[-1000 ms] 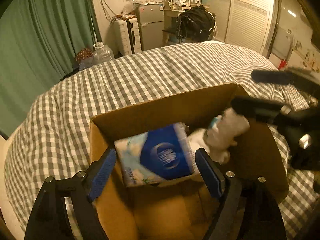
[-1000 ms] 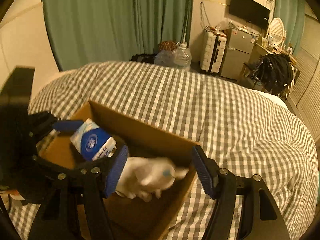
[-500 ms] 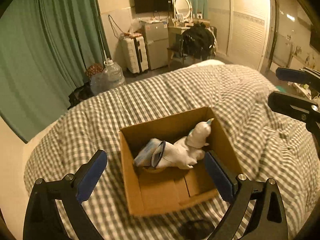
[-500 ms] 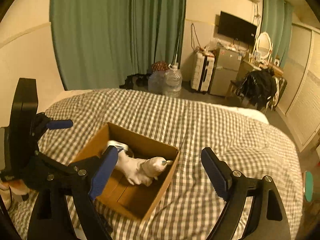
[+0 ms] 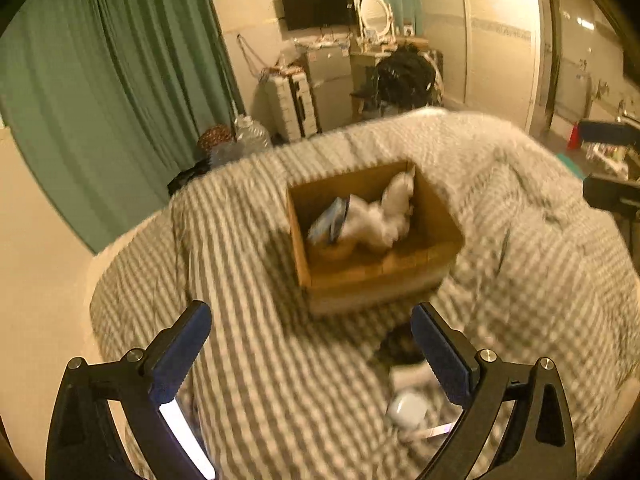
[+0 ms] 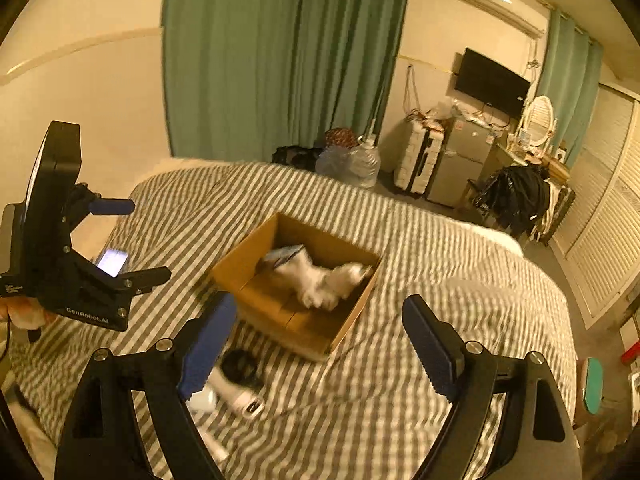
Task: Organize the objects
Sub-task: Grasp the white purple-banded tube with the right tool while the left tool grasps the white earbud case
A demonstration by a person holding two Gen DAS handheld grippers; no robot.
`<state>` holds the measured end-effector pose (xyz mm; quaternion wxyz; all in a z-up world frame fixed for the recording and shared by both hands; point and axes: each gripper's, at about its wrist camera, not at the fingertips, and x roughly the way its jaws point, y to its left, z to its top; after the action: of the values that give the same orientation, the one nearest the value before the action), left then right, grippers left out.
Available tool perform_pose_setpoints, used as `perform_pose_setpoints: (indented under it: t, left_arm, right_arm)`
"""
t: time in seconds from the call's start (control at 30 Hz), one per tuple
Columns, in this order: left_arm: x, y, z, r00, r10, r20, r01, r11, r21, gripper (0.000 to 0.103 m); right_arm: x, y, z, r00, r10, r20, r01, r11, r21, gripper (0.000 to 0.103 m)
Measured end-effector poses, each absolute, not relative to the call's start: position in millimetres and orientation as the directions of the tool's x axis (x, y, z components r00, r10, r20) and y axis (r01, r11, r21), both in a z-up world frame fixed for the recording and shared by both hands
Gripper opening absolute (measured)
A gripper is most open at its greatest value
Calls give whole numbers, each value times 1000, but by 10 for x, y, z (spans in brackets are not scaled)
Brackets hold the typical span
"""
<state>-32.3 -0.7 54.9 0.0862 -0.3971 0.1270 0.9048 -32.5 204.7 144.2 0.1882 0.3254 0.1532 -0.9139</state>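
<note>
The bedroom is dim and yellow-lit, with green curtains (image 6: 280,60) along the far wall and a bed under a grey-and-white checked duvet (image 5: 256,320) filling the middle. An open cardboard box (image 5: 372,264) sits on the duvet, and inside it lie a blue tissue pack (image 5: 328,222) toward its left wall and a white plush toy (image 5: 384,212) sprawled against the pack and the far right corner.

I hold both tools above the near part of the bed, each tilted down toward the box and well apart from it. My left tool (image 5: 312,344) stands with its jaws spread wide, having just been opening, and nothing is between its blue pads (image 5: 184,344). My right tool (image 6: 320,340) is also spread, its jaws having opened within the last moment, and it too grips nothing. In the right wrist view my left tool shows at the left edge, with my hand (image 6: 20,314) behind it.

On the duvet near the box's near side lie a small dark round thing (image 6: 240,364) and a white object (image 6: 236,394); both are too blurred to name.
</note>
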Motion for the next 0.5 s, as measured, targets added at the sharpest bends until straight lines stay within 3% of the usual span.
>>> perform_pose_setpoints:
  t: [0.33,0.5]
  left_arm:
    - [311,-100,-439,-590,62,-805,-200,-977,71,103]
    - [435,-72,-663,-590,44,-806,-156,-986,60,103]
  right_arm:
    - [145,1756,106,-573,-234,-786,532,-835,-139,85]
    - [138,1669,-443,-469,-268,-842,548,-836,-39,83]
